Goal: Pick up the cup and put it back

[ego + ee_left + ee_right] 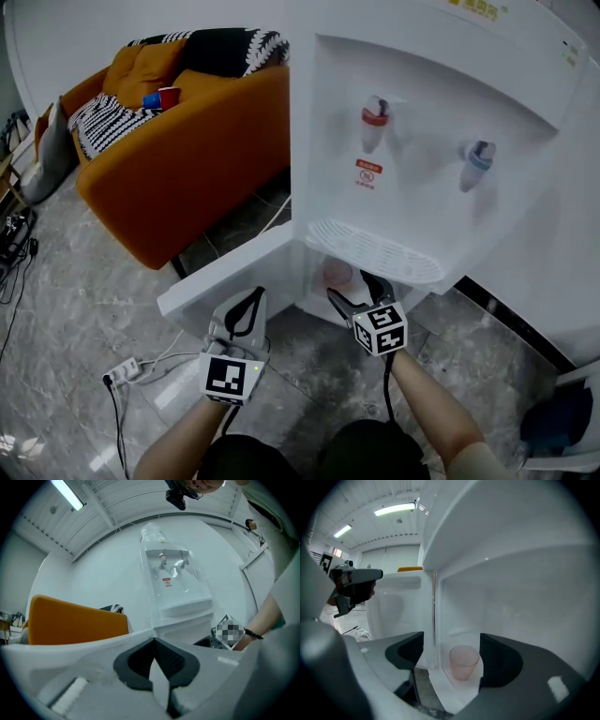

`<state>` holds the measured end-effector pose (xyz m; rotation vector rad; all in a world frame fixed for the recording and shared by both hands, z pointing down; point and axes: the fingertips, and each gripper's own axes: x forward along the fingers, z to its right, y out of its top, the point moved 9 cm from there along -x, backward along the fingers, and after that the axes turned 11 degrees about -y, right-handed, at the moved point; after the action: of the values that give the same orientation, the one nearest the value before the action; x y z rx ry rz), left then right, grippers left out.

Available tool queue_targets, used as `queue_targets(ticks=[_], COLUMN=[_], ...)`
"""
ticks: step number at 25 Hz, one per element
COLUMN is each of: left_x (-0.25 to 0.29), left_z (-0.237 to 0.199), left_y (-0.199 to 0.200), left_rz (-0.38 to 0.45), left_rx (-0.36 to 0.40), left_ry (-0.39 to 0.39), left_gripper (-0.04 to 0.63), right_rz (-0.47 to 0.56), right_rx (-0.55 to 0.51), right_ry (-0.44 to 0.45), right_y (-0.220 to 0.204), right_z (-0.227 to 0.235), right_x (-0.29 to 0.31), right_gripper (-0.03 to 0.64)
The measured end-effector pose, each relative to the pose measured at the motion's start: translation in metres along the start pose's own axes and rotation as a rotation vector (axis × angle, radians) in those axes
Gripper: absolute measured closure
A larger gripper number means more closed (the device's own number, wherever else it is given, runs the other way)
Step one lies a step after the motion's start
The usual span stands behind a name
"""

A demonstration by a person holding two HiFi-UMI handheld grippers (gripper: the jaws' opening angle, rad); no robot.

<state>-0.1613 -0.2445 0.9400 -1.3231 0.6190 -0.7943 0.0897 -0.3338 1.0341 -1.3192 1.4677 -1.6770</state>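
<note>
Your right gripper (349, 285) has its jaws spread wide, with nothing pinched between them. Your left gripper (246, 302) is pressed together and empty beside the open cabinet door (220, 277). It sits off to the side, so the right is the nearer hand. Straight ahead of the right jaws and slightly below them, the pink cup (463, 662) stands upright in the lower compartment of the water dispenser (422, 141), clear of both pads. Its long axis is vertical, so I judge that a straight-in reach would bracket its sides.
</note>
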Motion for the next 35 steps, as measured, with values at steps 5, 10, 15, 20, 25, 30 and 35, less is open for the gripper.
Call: queue_targets(ticks=[5,10,15,20,25,30,35], left_x=[0.01,0.018,0.017,0.016,0.007,0.004,-0.001], left_z=[0.002,0.005,0.007,0.013,0.01,0.007,0.003], left_y=[-0.029,-0.054,-0.074,-0.082,-0.089,-0.093,-0.092], left_rz=[-0.023,-0.092,-0.14,-0.155,-0.168,-0.148,-0.152], left_rx=[0.045,0.009,0.001,-0.004,-0.027,-0.103,-0.088], left_ry=[-0.069,-0.08,-0.101,-0.136,-0.134,-0.133,-0.134], left_gripper=[0.594,0.594,0.594,0.594,0.594,0.594,0.594], right_rz=[-0.032,-0.077,-0.118,-0.134,-0.164,-0.151,-0.126], right_rx=[-0.008,0.017,-0.002,-0.037,-0.02,-0.035,-0.008], right_ry=[0.005,0.018,0.019,0.005,-0.011,-0.017,-0.017], right_y=[-0.023,-0.043,-0.06,-0.062,-0.066,-0.06,-0.061], right_z=[0.011,0.018,0.013,0.015,0.01,0.01,0.011], right_x=[0.025,0.049,0.066,0.078,0.093,0.096,0.08], right_gripper=[0.232,0.227,0.216,0.216,0.216,0.242,0.247])
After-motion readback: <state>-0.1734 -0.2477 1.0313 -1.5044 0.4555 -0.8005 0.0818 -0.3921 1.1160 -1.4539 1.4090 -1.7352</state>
